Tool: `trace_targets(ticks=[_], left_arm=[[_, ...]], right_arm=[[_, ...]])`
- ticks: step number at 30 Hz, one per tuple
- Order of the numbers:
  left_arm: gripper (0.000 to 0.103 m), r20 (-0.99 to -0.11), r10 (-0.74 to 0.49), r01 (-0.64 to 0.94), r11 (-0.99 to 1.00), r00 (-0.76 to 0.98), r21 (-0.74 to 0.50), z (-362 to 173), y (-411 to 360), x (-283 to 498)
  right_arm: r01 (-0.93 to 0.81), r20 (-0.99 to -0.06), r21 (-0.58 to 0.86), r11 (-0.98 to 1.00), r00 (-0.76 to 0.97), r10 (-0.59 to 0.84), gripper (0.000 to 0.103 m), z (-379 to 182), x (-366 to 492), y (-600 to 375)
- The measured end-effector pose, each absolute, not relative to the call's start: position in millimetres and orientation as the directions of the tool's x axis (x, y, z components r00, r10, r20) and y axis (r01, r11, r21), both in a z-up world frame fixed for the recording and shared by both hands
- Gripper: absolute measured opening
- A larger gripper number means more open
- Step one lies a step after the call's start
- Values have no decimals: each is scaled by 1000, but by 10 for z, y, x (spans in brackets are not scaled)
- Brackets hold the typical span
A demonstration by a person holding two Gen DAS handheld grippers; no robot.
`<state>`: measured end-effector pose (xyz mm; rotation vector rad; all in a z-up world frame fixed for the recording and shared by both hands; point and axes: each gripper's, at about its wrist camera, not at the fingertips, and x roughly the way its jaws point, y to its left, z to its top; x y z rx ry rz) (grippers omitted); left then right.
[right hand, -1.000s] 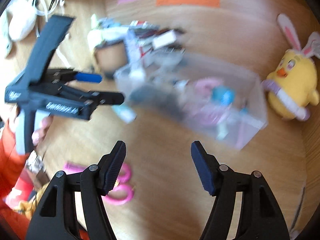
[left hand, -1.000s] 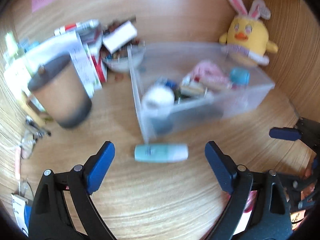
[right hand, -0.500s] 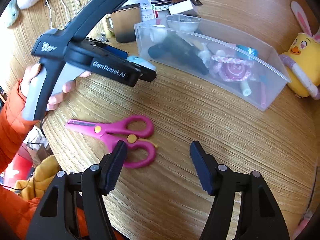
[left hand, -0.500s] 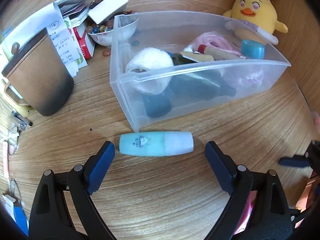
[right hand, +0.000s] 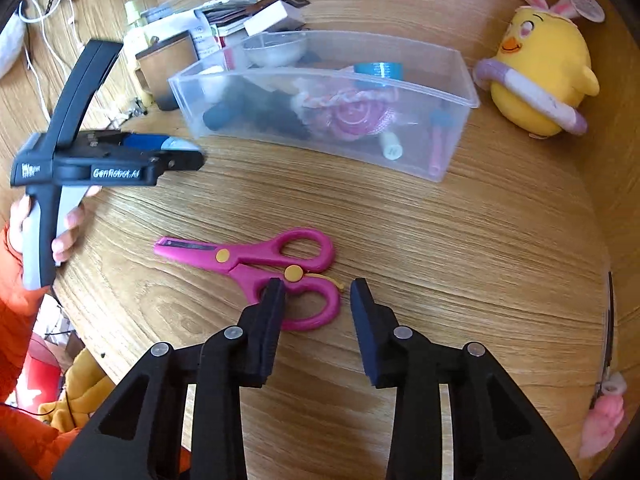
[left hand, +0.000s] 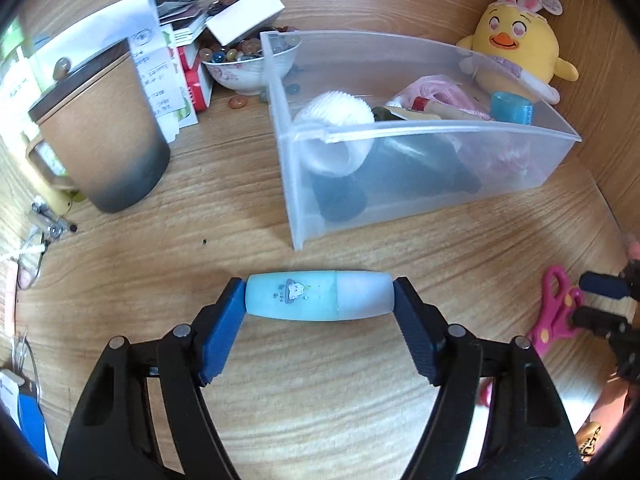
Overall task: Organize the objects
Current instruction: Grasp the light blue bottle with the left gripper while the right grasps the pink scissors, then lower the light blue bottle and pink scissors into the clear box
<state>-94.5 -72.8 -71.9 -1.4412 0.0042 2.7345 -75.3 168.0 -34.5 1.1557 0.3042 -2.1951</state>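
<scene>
Objects for sorting lie on the tabletop (left hand: 168, 240), largest first: the clear bin (left hand: 420, 184), which fills the upper right of the left wrist view and already holds a white puff, dark items, a pink bundle and a blue roll. A brown mug (left hand: 100, 132) stands at the upper left, with papers and a bowl of beads behind it, and a yellow chick (left hand: 520, 48) sits beyond the bin at the upper right. Smaller are the pink scissors (right hand: 256, 264), mid-frame in the right wrist view, blades toward the left and loops toward the right. Smallest is the blue tube (left hand: 318, 297), low centre in the left wrist view, just below the bin's near corner. Its long axis runs left to right, straight across the left tool (left hand: 319, 300), whose closing jaws meet its two ends, so the grip looks lengthwise and the bin lies directly up-frame from it. The right tool (right hand: 316, 292) is narrow and closing; its left finger (right hand: 272, 308) overlaps the scissors' lower loop, whose rim lies between the jaws, though no pinch shows yet. The left hand looks nearer to the bin.
</scene>
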Motion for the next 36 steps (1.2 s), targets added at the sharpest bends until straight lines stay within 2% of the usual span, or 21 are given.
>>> trace_targets(ticks=[3,7,12,20,23,25,36], left_arm=[[73,-815,51,-46,-998,-577,-30,-680,-746,-809],[73,-800,61,-49,-998,-596,-40,-629,-751,-642],[73,-779,87,-62,-996,-621,-62,-537,-755,-401],[73,-753,109,-69,-994,-649,-85,-450,-702,-386],[73,-745,119,-74,-993,-657,-93,-418,-706,-373],[73,-739,126,-77,-992,-662,-100,-402,-694,-378],[73,-699,152,-103,-988,-699,-112,-212,-524,-500]], right_arm=[[672,-783,48,-739,-433,-445,33,-239,-699,1570],[765,-778,-28,-643,-421,-466,46,-229,-567,1256],[837,-799,-136,-530,-409,-441,46,-348,-465,951],[867,-851,-82,-492,-318,-418,45,-430,-773,808],[853,-866,3,-521,-258,-428,35,-419,-882,826],[832,-863,-6,-554,-284,-418,18,-406,-925,834],[743,-798,28,-669,-386,-462,16,-265,-906,1052]])
